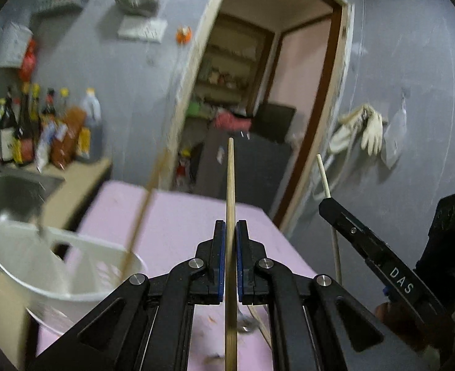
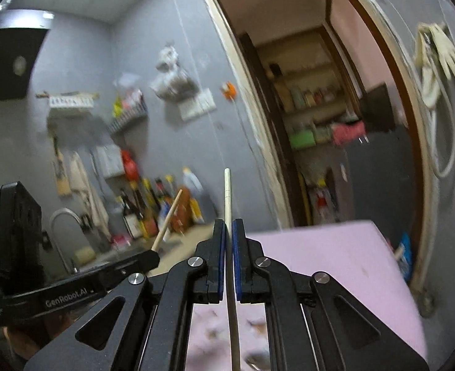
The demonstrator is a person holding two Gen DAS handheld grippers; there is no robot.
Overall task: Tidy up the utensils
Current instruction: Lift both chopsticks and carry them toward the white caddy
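Claws both clamped: left gripper (image 1: 230,232) on bamboo chopstick (image 1: 230,191), right gripper (image 2: 228,232) on pale chopstick (image 2: 228,191); white basket (image 1: 73,266) left of left claw holds 1 brown chopstick (image 1: 144,210).

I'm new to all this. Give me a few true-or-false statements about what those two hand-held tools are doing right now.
1. The left tool is shut on a wooden chopstick. True.
2. The right tool is open and holds nothing. False: it is shut on a pale chopstick.
3. A white container stands at the left of the pink surface. True.
4. The doorway behind is closed off by a door. False: it stands open, with shelves visible inside.
5. Pale gloves hang on the wall. True.
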